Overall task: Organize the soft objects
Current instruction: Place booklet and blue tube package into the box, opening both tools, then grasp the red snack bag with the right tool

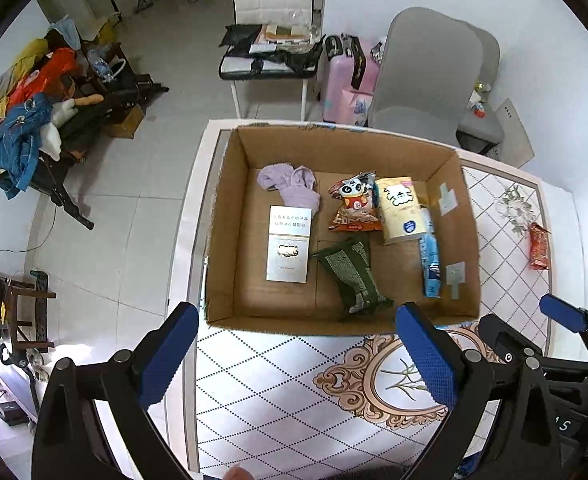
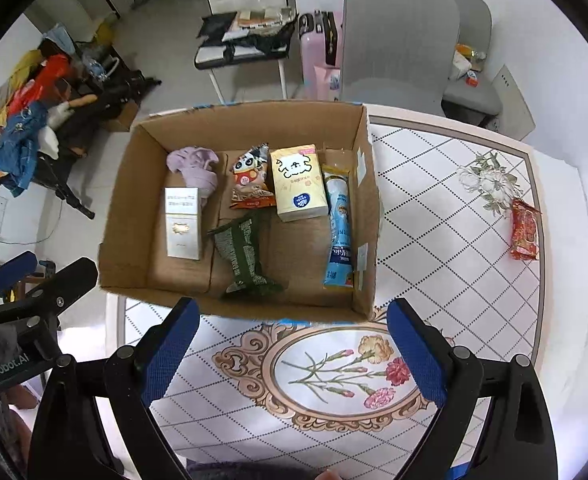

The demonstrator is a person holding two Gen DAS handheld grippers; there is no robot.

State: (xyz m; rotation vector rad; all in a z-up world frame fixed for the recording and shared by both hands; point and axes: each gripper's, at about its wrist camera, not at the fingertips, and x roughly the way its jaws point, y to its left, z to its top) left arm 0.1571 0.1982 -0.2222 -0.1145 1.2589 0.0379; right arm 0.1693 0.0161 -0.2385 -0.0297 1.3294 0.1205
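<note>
Blue-padded left tongs (image 1: 298, 354), right tongs (image 2: 294, 350) agape, hovering before cardboard box (image 2: 130, 204).

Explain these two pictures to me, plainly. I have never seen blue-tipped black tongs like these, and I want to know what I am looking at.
No machine here: a person holds one two-finger tool in each hand, and each carries a camera looking along its fingers. One picture is from the left tool, the other from the right tool. Both are open and hold nothing. On the patterned table stands a cardboard box containing a purple cloth, a panda snack bag, a yellow tissue pack, a blue packet, a green packet and a white box. A red packet lies outside.
</note>
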